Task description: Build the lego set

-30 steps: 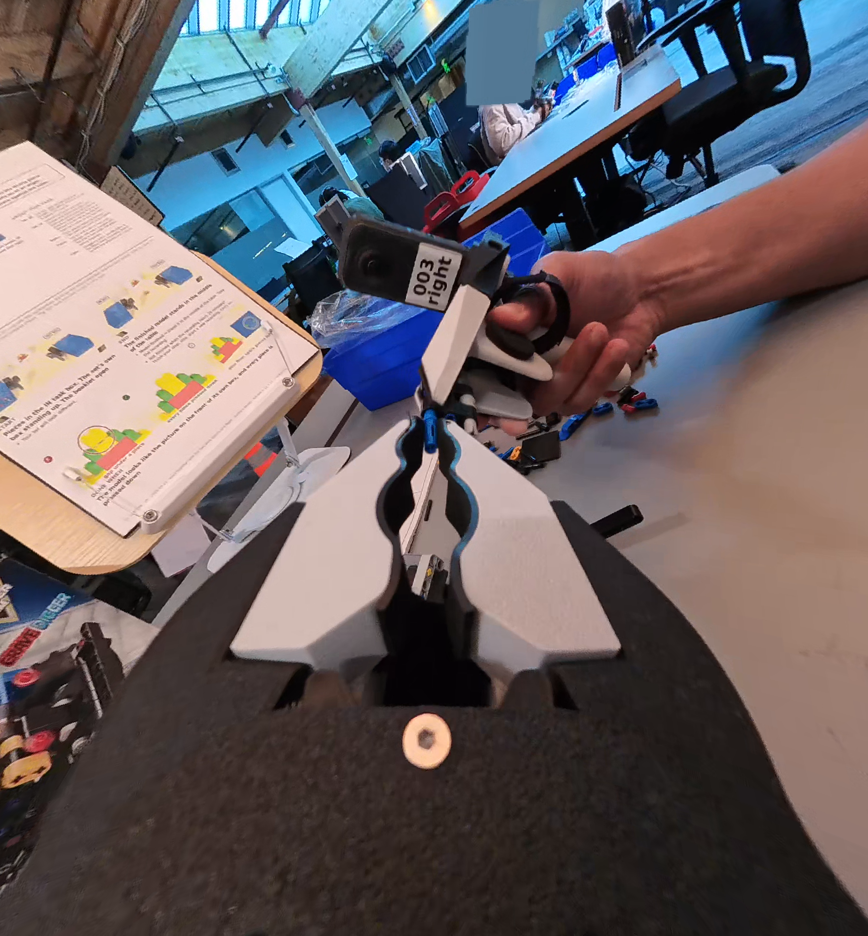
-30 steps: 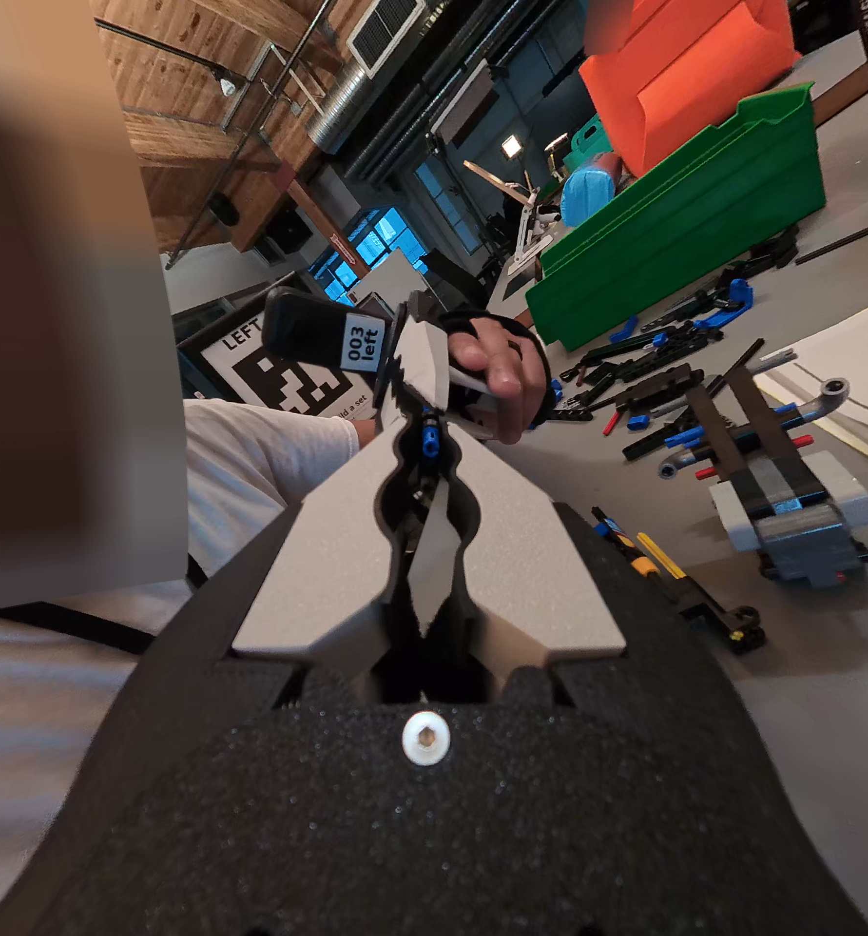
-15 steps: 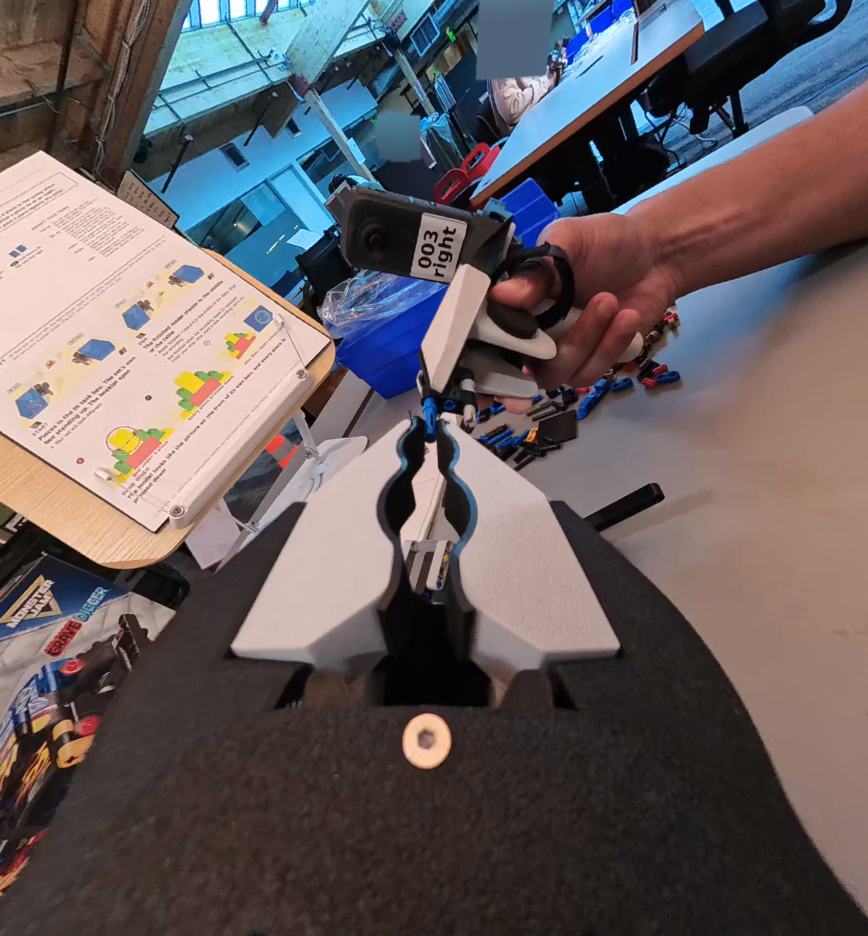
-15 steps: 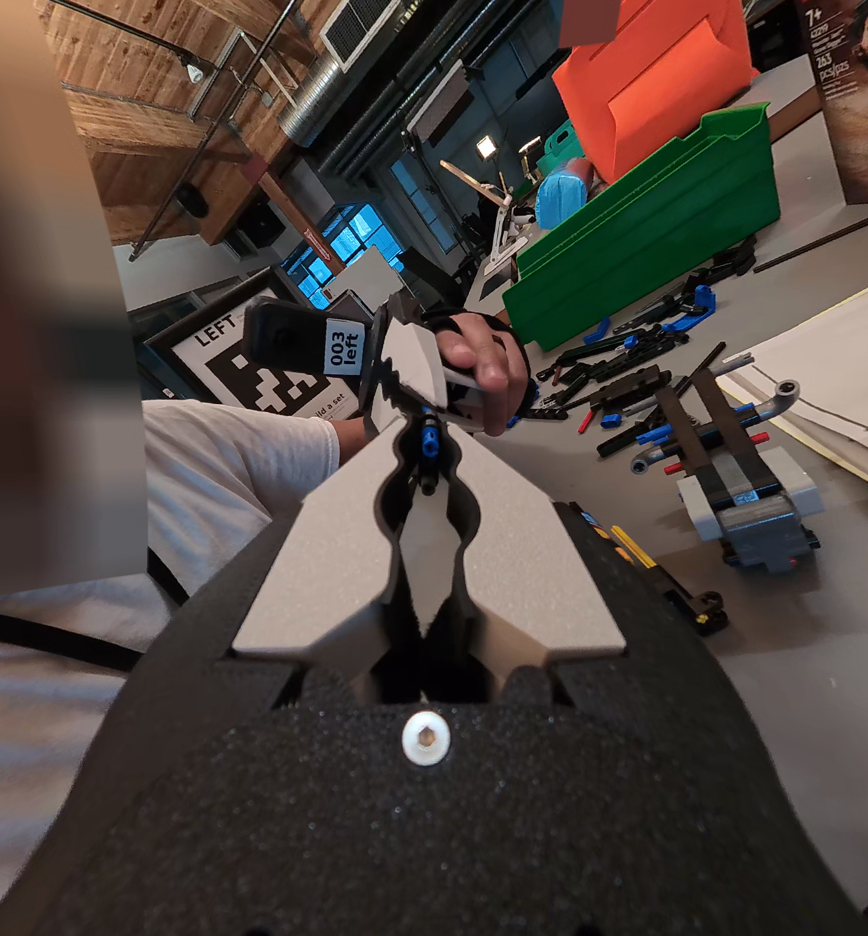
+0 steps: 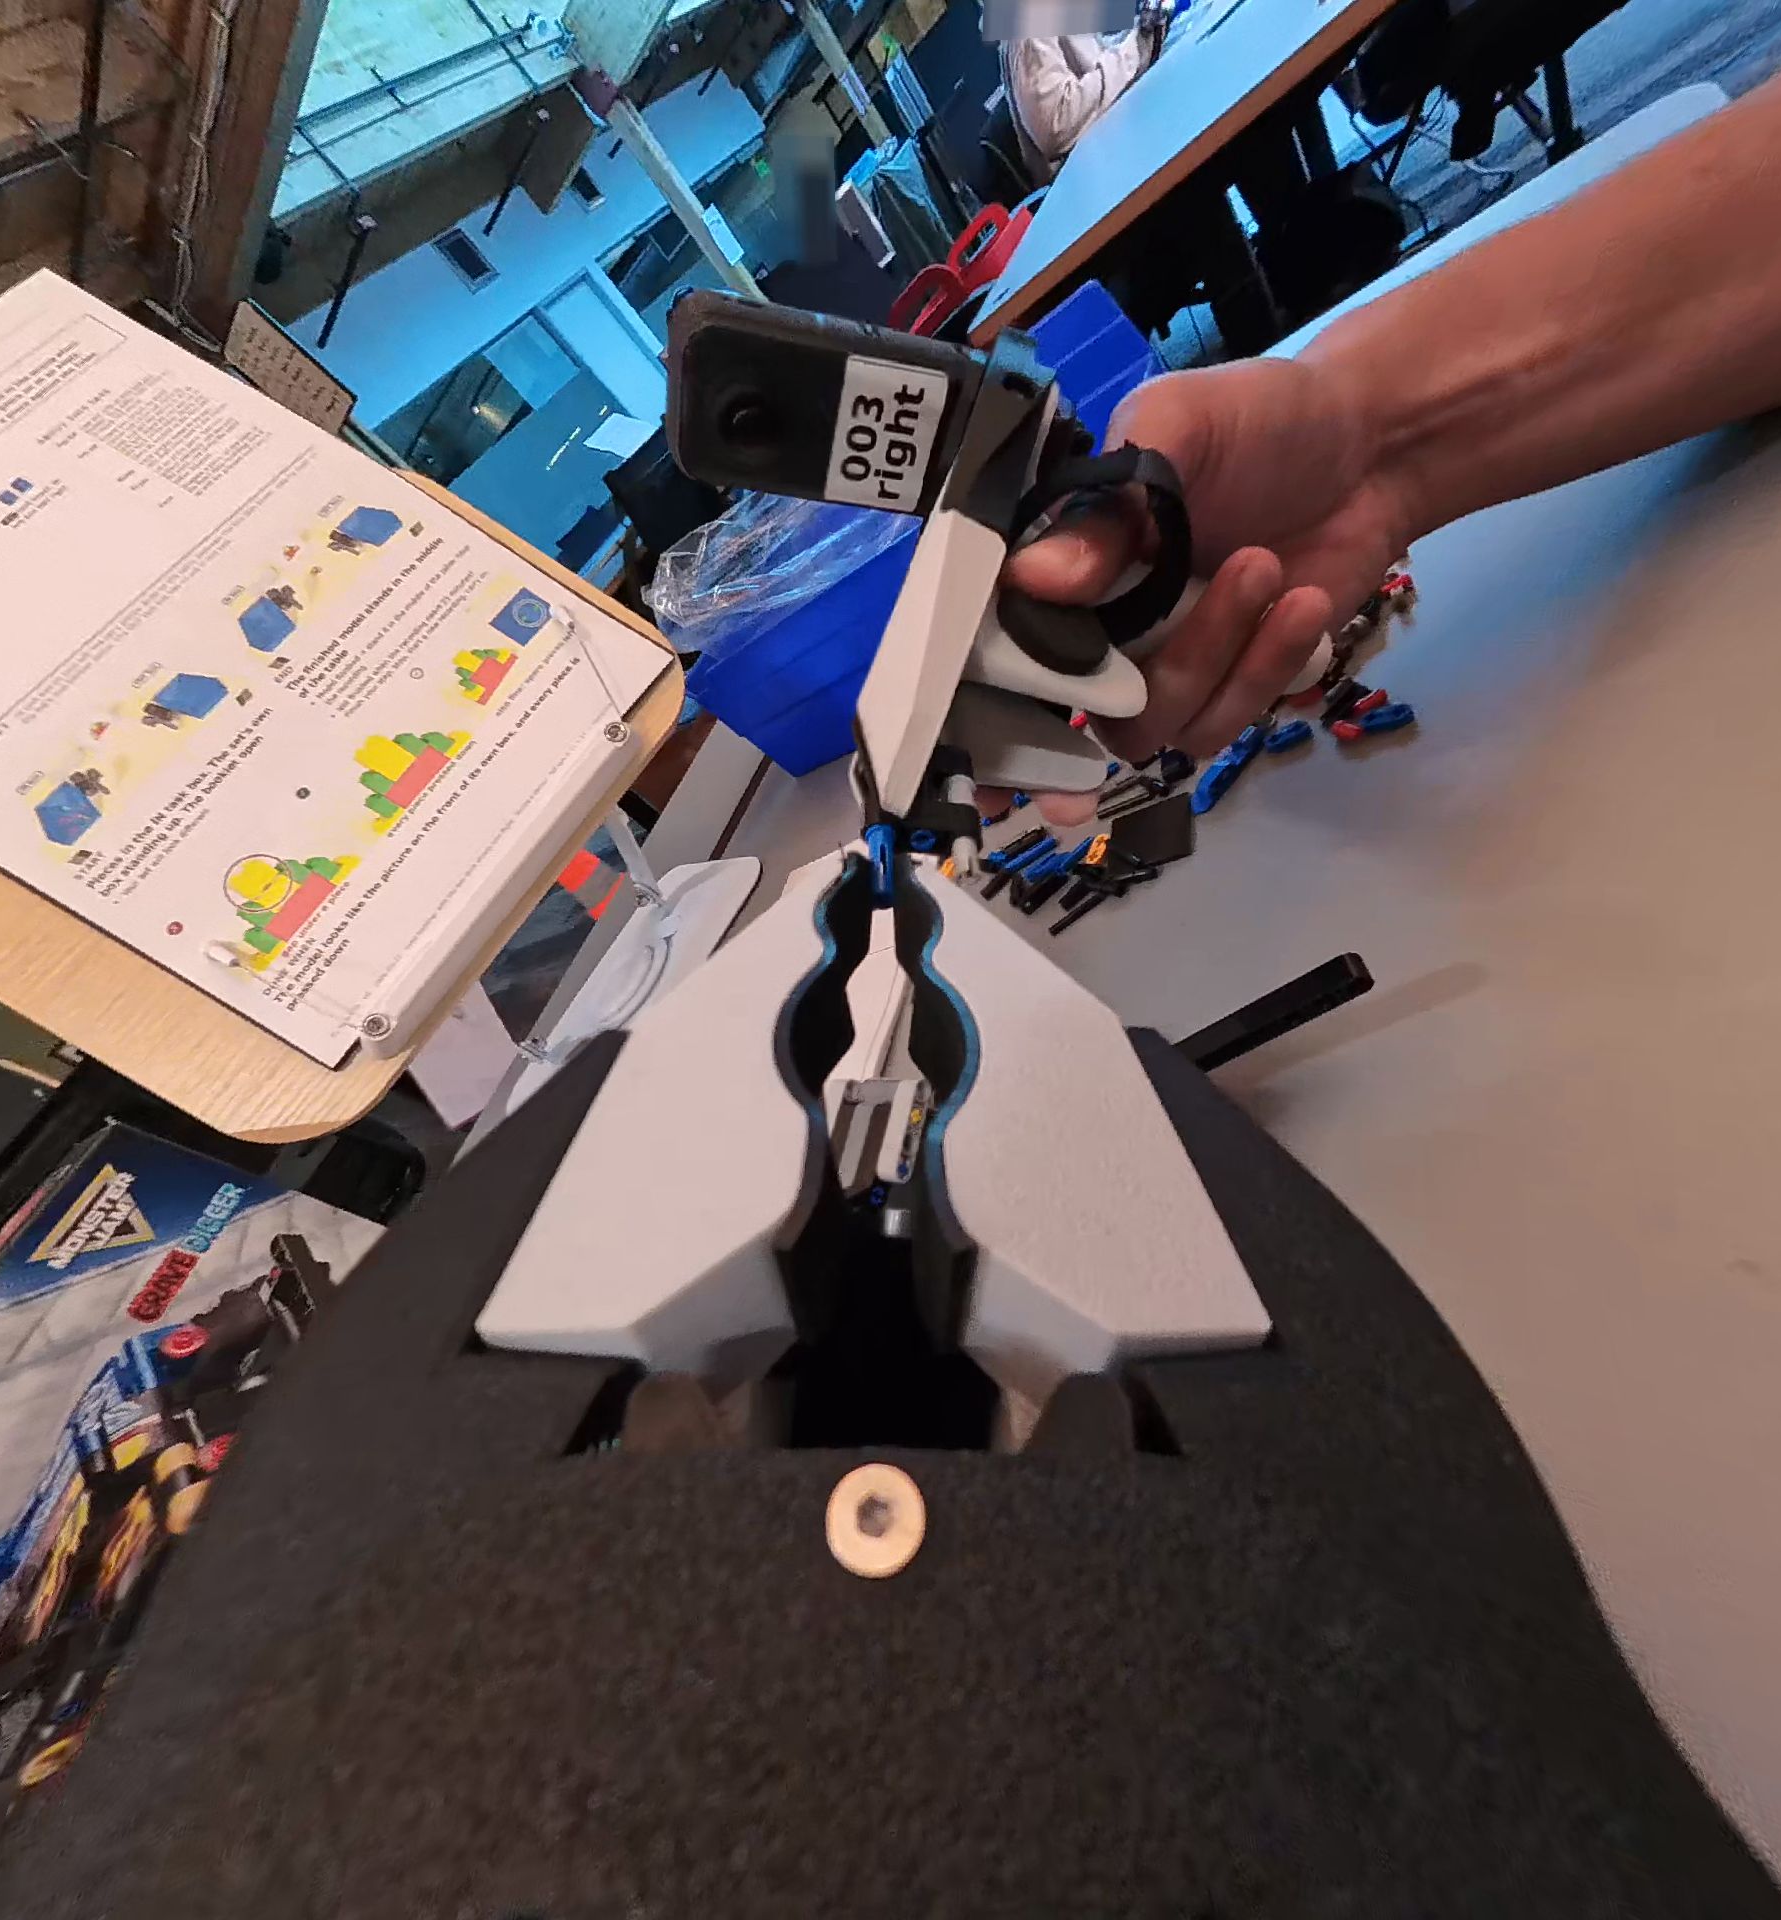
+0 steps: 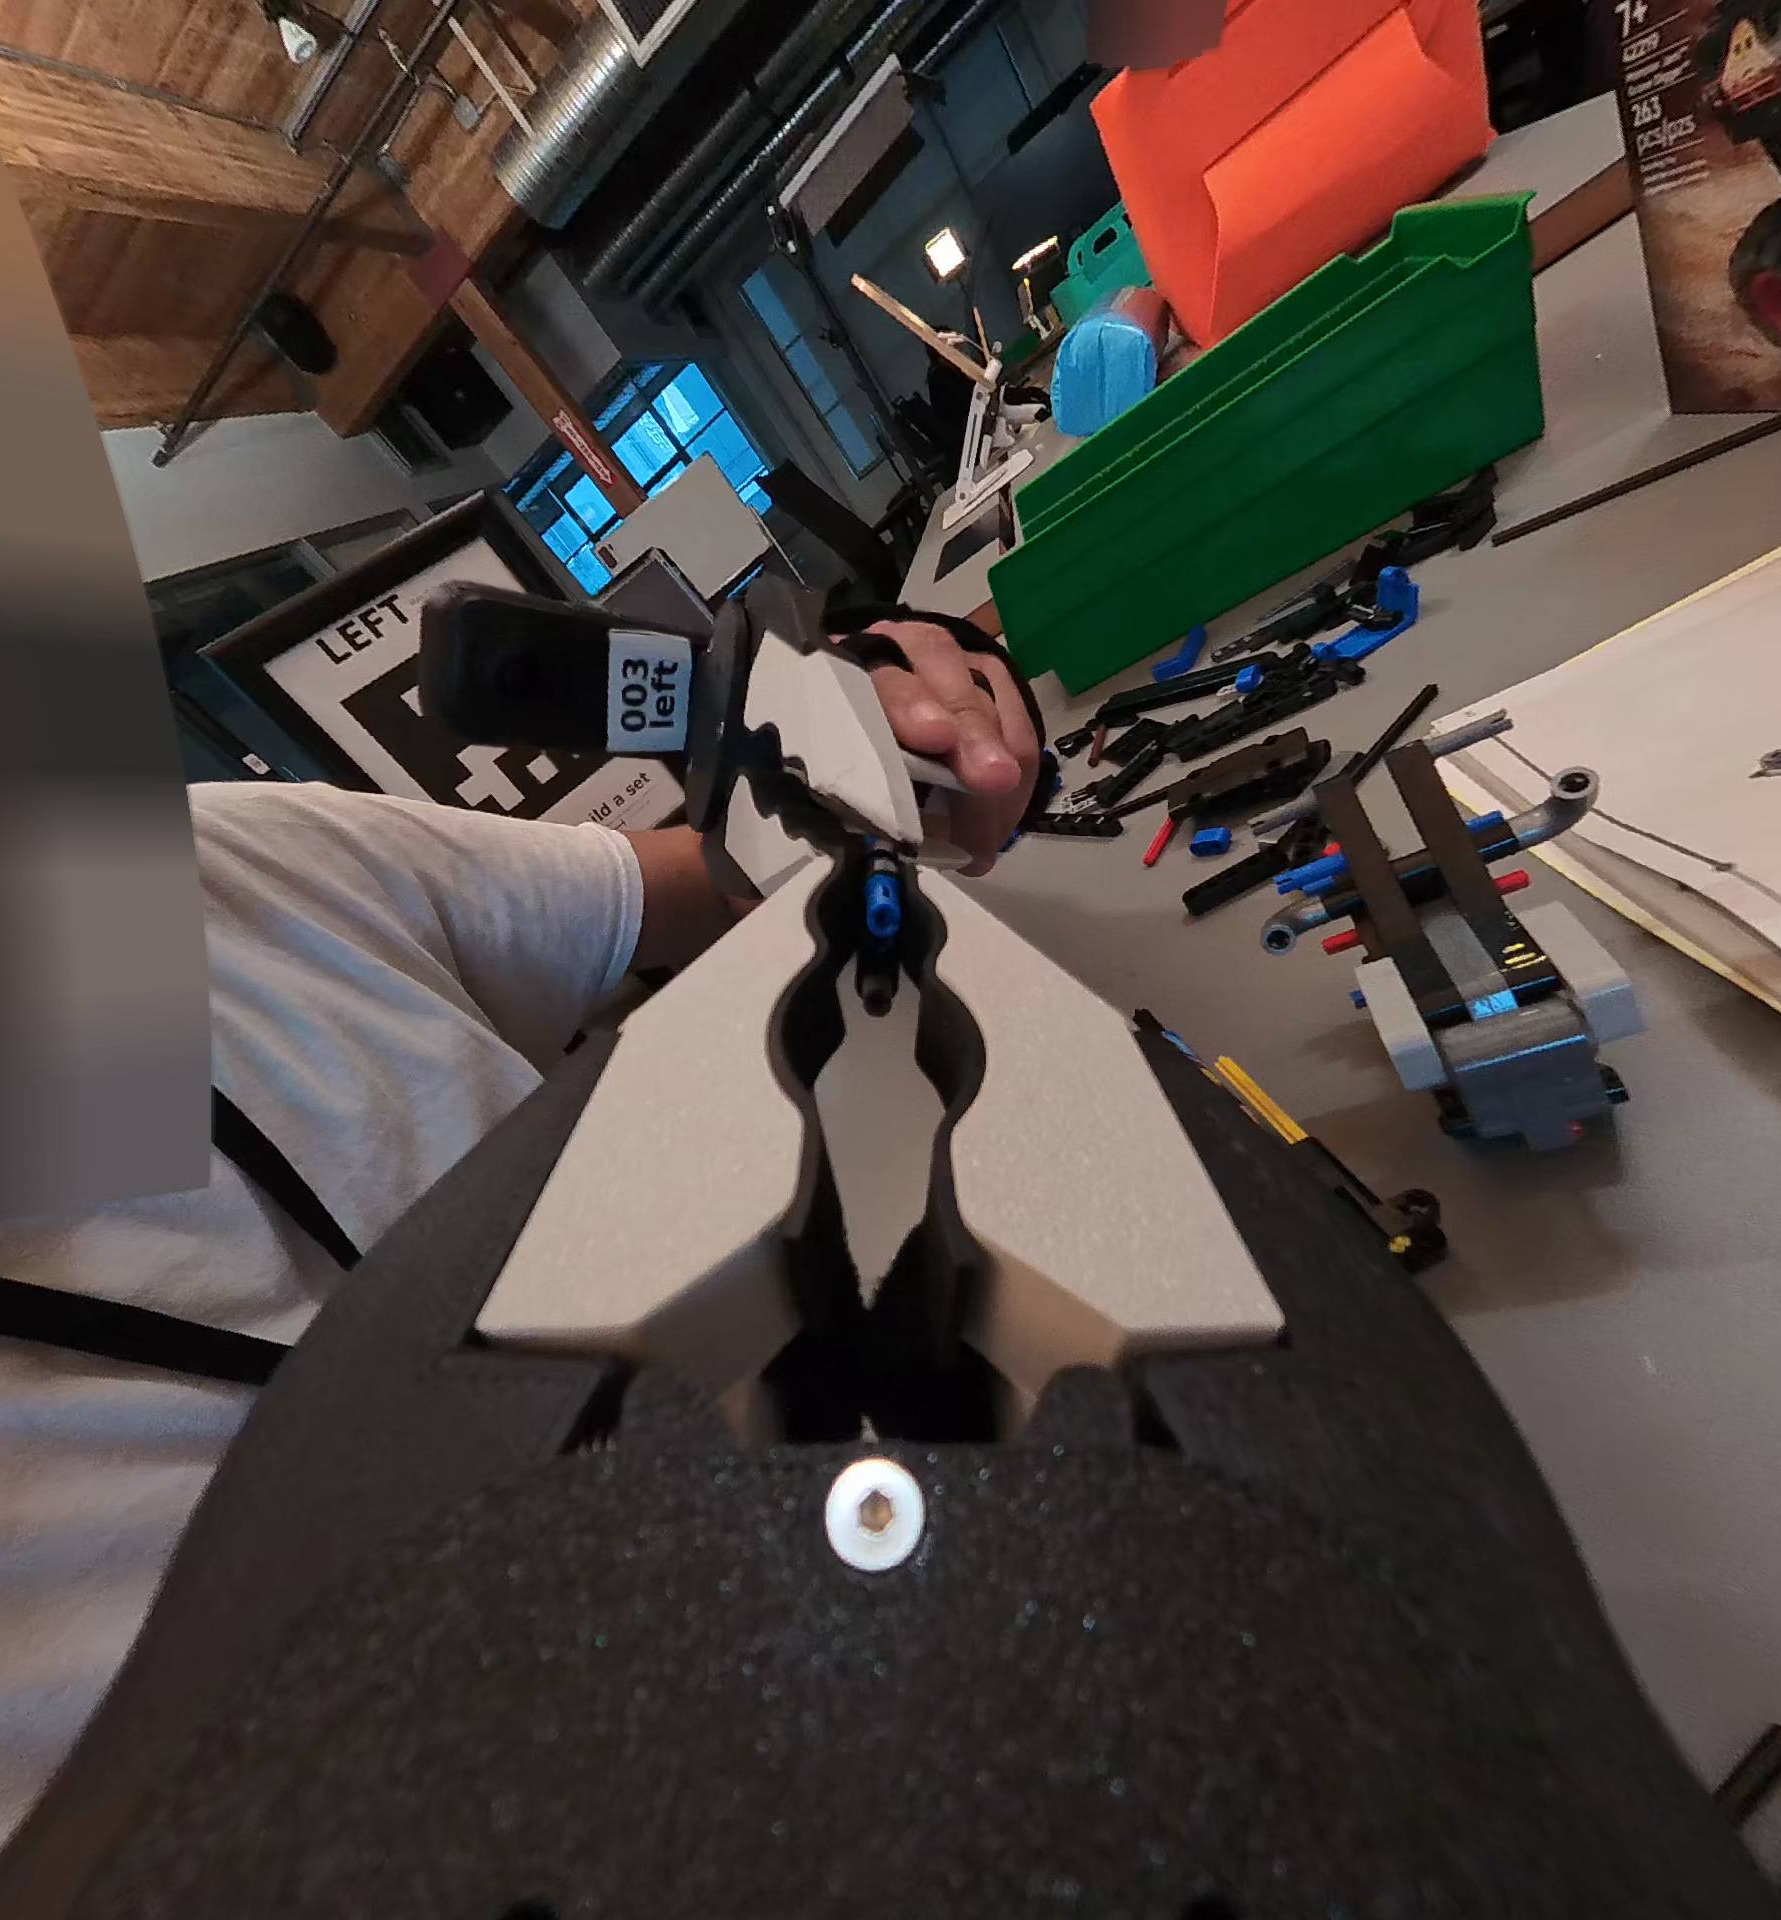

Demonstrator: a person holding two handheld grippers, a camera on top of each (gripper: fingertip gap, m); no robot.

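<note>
Hand-held gripper (image 6: 881, 883) pinches blue pin (image 6: 879, 902); green bin (image 6: 1281, 447) beyond.

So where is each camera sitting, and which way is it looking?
Left wrist view: sits on the left gripper, looking along it at the right gripper, the person's hand, the instruction sheet and the blue bin.
Right wrist view: sits on the right gripper, looking back at the left gripper, a white sleeve and the green bin.
Both show the small blue piece pinched where the grippers meet.
</note>
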